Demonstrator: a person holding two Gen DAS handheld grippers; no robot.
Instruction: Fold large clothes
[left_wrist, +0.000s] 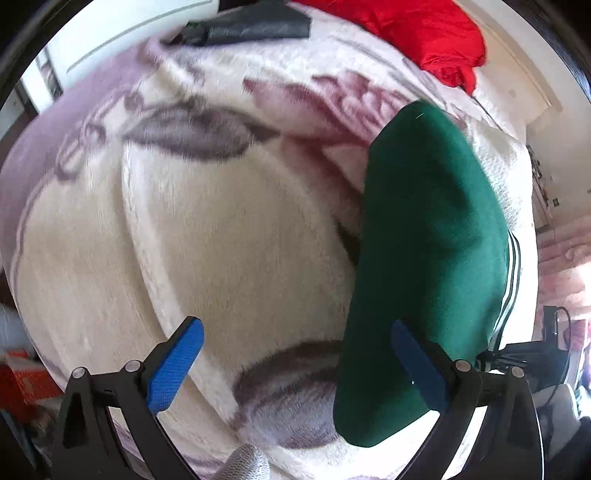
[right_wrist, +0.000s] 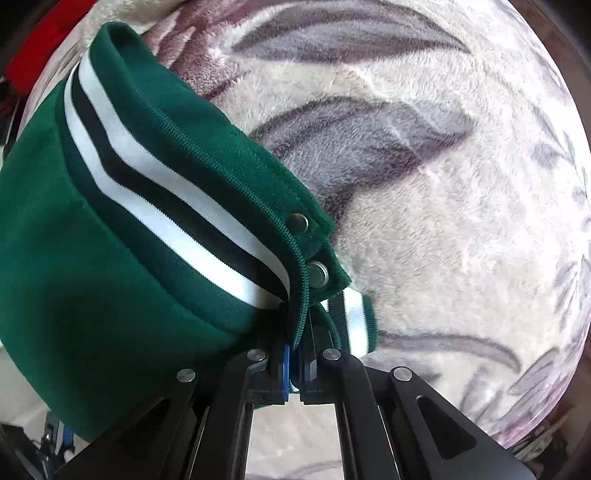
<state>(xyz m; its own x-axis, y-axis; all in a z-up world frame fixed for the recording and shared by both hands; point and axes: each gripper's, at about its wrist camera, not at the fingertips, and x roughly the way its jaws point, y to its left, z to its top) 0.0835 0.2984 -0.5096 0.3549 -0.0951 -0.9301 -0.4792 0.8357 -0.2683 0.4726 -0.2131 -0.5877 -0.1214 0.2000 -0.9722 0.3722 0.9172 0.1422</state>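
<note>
A dark green jacket (right_wrist: 92, 236) with a white-and-black striped hem, a zip and metal snaps hangs folded over the bed. My right gripper (right_wrist: 294, 354) is shut on its hem corner by the zip. In the left wrist view the same green jacket (left_wrist: 424, 258) lies as a long fold on the right of the floral blanket (left_wrist: 221, 229). My left gripper (left_wrist: 295, 354) stands open above the blanket, nothing between its blue pads; its right finger (left_wrist: 417, 365) is in front of the jacket's edge.
The cream and mauve floral blanket (right_wrist: 443, 184) covers the bed. A red garment (left_wrist: 424, 33) and a dark grey item (left_wrist: 255, 26) lie at the far end. Room clutter shows past the bed's right edge (left_wrist: 554, 350) and lower left (left_wrist: 22, 376).
</note>
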